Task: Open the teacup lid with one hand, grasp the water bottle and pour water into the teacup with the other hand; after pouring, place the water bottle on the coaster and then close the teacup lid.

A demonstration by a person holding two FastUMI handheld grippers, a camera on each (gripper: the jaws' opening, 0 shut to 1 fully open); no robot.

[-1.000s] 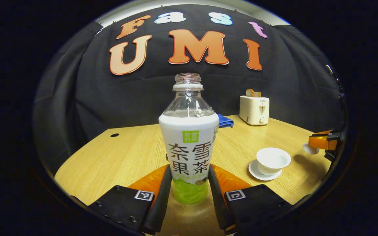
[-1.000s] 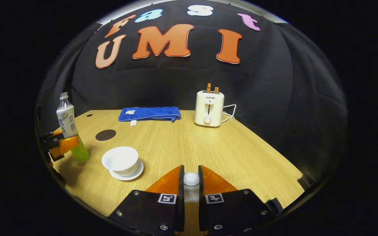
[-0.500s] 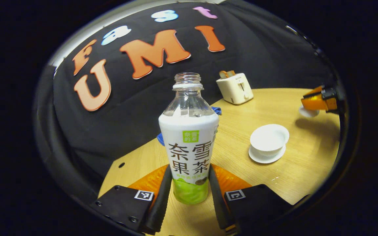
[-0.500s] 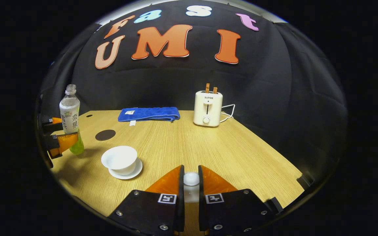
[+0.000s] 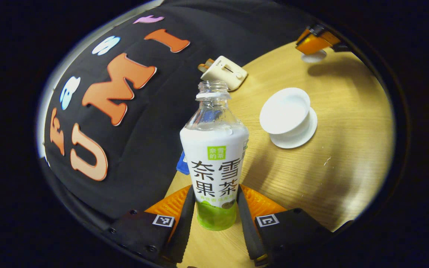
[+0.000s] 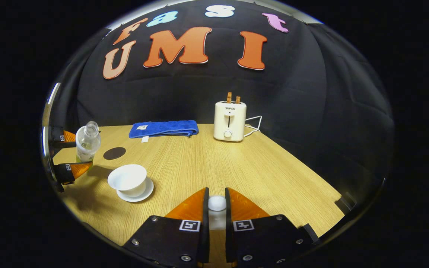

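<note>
The left gripper (image 5: 214, 208) clamps the uncapped water bottle (image 5: 214, 160), tilted toward the open teacup (image 5: 287, 111) on its saucer on the bench (image 6: 237, 163); the right gripper (image 6: 216, 208) pinches the lid (image 6: 217, 203), near the teacup; the coaster (image 6: 114, 153) lies behind.

Water bottle (image 5: 214, 163), perhaps toaster (image 6: 229, 121), bear lettering.

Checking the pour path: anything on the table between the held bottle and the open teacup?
Nothing. In the right gripper view, only bare table lies between the water bottle in the left gripper and the teacup; the coaster sits behind that stretch.
</note>
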